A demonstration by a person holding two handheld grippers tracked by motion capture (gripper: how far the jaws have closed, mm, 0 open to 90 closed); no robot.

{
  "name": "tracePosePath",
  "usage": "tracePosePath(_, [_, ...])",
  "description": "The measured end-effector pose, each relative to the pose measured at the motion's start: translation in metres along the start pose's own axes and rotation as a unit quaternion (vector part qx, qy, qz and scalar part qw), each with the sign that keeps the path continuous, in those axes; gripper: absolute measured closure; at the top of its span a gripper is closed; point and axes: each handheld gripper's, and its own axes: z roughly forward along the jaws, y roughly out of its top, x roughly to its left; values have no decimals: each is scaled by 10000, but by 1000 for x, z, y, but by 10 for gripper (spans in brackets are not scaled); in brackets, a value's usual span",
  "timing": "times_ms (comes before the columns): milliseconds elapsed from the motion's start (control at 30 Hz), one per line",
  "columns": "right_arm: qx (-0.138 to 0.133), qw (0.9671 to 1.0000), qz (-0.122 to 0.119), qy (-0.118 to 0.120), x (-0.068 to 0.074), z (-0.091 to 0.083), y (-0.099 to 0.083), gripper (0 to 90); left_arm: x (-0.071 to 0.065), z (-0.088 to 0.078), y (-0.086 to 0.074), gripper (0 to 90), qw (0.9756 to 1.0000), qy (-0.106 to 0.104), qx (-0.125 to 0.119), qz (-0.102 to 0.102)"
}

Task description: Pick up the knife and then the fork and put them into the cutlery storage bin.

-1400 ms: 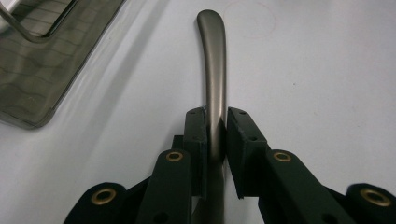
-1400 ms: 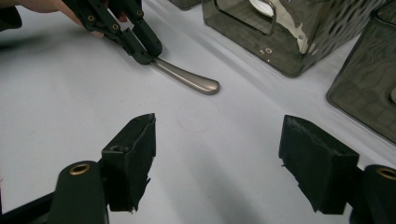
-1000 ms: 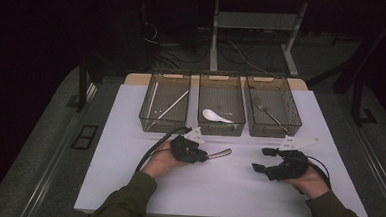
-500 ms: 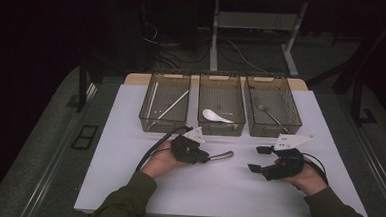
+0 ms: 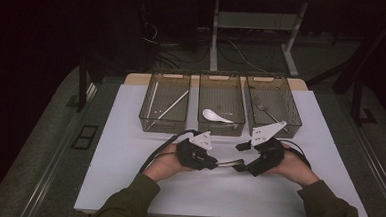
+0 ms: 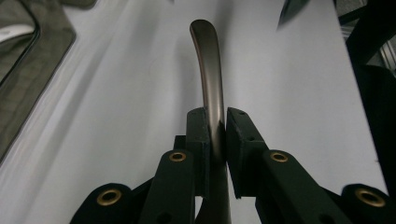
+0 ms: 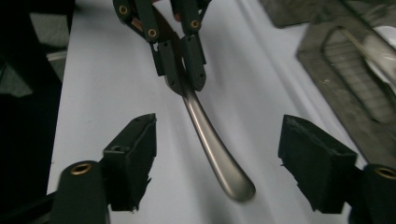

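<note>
A metal handle (image 6: 208,70) was held clamped in the left tool (image 6: 215,135) above the worktop (image 5: 128,155). The right tool (image 7: 219,158), jaws apart and lately narrowing, straddled its free end; a handover seemed underway, needing closure next.

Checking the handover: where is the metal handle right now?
The metal handle is mid-table in the high view, clamped by the left gripper, its free end between the right gripper's open jaws.
</note>
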Motion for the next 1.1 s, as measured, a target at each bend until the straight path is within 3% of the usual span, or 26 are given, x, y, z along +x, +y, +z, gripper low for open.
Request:
tracePosePath(200, [479,9975,-426,309,5,21,8,441,-8,0,8,793,9993,-126,36,345])
tracePosePath(300, [670,9953,-517,463,10,27,10,513,-11,0,12,793,9990,-163,27,410])
tracePosePath(333, [715,9948,-536,489,11,29,11,544,-13,0,12,793,9992,-219,21,322])
tracePosePath(600, [1014,9900,-696,690,16,38,14,746,-17,1,17,792,9983,-237,58,530])
tracePosePath(767, [1185,9862,-934,676,18,41,15,770,-18,3,17,792,9979,-261,122,579])
tracePosePath(1000, [1296,9852,-789,795,21,43,16,777,-19,4,17,790,9974,-316,165,630])
tracePosePath(1100, [1246,9863,-772,758,21,43,15,777,-19,5,16,786,9971,-272,213,684])
